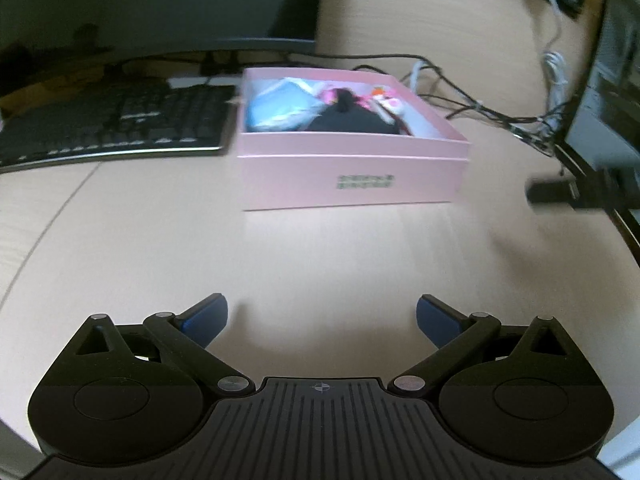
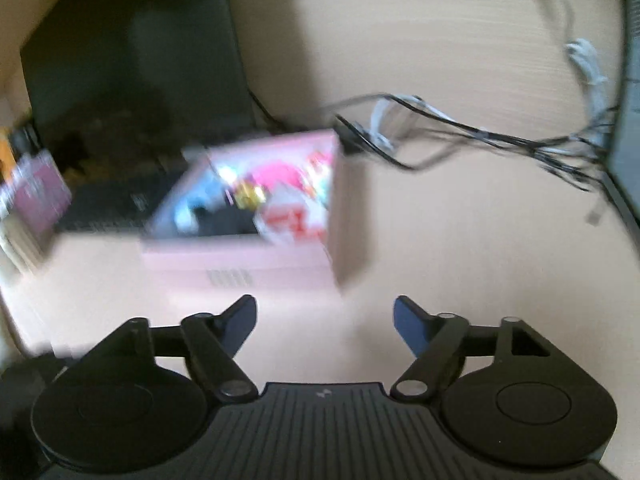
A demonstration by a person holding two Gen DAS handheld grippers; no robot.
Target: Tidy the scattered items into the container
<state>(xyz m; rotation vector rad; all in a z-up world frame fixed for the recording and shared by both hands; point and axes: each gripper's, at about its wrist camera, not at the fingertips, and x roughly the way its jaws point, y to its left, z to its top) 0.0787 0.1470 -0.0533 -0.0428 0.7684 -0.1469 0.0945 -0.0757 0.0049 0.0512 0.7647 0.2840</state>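
A pink box (image 1: 352, 168) stands on the light wooden desk, holding several items: a light blue packet (image 1: 276, 106), a black item (image 1: 348, 120) and pink and red pieces. My left gripper (image 1: 322, 314) is open and empty, low over the desk in front of the box. The box (image 2: 248, 260) also shows in the blurred right wrist view, up and left of my right gripper (image 2: 324, 318), which is open and empty. A dark blurred thing (image 1: 556, 192) shows at the right of the left wrist view; I cannot tell what it is.
A black keyboard (image 1: 112, 124) lies left of the box, with a monitor (image 1: 160, 0) behind it. A tangle of black and white cables (image 1: 500, 108) runs behind and right of the box. A second screen (image 1: 608, 92) stands at the right edge.
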